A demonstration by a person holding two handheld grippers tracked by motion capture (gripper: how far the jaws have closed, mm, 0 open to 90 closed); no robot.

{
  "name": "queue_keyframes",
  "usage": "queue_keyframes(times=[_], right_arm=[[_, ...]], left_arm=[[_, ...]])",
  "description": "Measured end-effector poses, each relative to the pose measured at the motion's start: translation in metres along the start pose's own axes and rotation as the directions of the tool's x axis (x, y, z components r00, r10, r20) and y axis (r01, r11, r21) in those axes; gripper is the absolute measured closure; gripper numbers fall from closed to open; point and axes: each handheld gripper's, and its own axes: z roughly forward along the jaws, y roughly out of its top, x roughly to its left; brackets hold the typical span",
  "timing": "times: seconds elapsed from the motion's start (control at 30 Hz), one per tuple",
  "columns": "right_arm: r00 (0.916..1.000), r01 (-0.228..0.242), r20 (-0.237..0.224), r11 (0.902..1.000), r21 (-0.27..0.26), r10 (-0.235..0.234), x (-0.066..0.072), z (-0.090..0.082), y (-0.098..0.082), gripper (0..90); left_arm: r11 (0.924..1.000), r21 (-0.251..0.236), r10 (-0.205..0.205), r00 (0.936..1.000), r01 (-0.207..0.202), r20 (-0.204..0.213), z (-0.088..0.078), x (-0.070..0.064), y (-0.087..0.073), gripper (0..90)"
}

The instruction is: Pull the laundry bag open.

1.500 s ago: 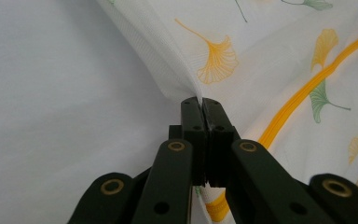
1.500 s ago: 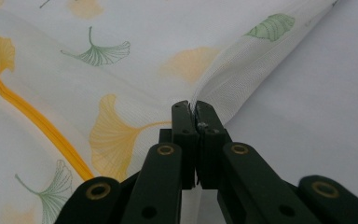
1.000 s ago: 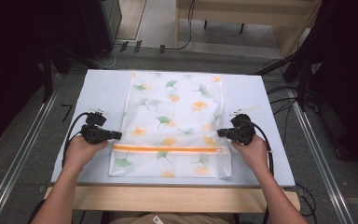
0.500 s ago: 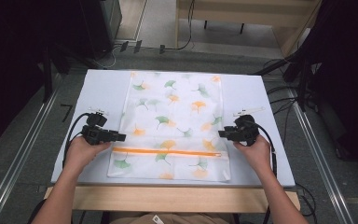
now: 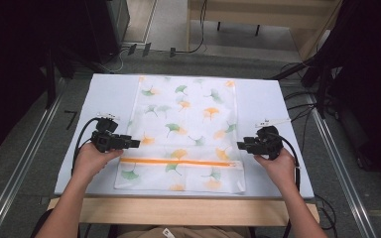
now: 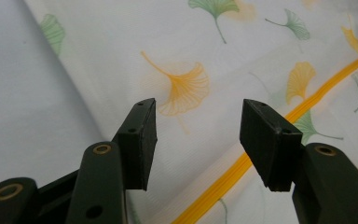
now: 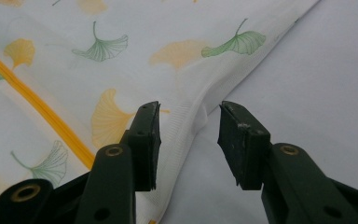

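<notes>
Flanking bag (image 5: pixel 186 131), both grippers agape

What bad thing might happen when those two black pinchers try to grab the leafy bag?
The left gripper hangs open over the flat middle of the mesh bag, not its edge, so it may pinch nothing or bunch the cloth. The right gripper straddles the bag's raised side edge; if only one side grabs, the bag may twist. A jaw could also snag the orange zipper.
</notes>
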Motion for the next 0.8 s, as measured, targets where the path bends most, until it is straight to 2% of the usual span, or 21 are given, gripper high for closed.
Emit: queue_keyframes(times=[0.2,0.3,0.43,0.5,0.63,0.67,0.73,0.8], right_arm=[[1.0,0.0,-0.006,0.9999,-0.016,0.0,0.007,-0.011,-0.006,60.1],[0.9999,0.004,-0.009,0.9999,-0.011,-0.004,0.013,-0.014,-0.01,60.6],[0.9991,0.04,-0.011,0.9991,-0.015,-0.041,0.021,-0.017,-0.017,62.3],[0.9991,0.039,-0.018,0.999,-0.02,-0.039,0.023,-0.019,-0.02,62.4],[0.9988,0.048,-0.003,0.9983,-0.032,-0.048,0.026,-0.022,-0.022,63.8],[0.9995,0.029,-0.011,0.9991,-0.032,-0.03,0.026,-0.022,-0.022,67.7],[0.9993,0.007,-0.035,0.9998,-0.017,-0.007,0.026,-0.019,-0.024,72.0],[0.9983,-0.006,-0.059,0.9994,0.035,0.008,0.026,-0.011,-0.027,80.4]], left_arm=[[0.999,-0.003,0.045,0.9988,-0.045,0.019,0.004,-0.013,0.005,46.4],[0.9974,0.011,0.071,0.9972,-0.071,0.025,0.007,-0.02,0.007,46.3],[0.9959,0.008,0.089,0.9949,-0.09,0.046,0.009,-0.028,0.009,45.9],[0.9949,0.004,0.101,0.9934,-0.101,0.054,0.01,-0.031,0.01,44.8],[0.9934,0.005,0.114,0.9918,-0.115,0.058,0.013,-0.036,0.011,42.9],[0.9914,0.013,0.13,0.9897,-0.131,0.06,0.015,-0.04,0.012,42.9],[0.9907,0.014,0.134,0.9888,-0.135,0.066,0.017,-0.044,0.013,42.8],[0.9894,0.015,0.143,0.987,-0.144,0.073,0.02,-0.047,0.015,42.9]])
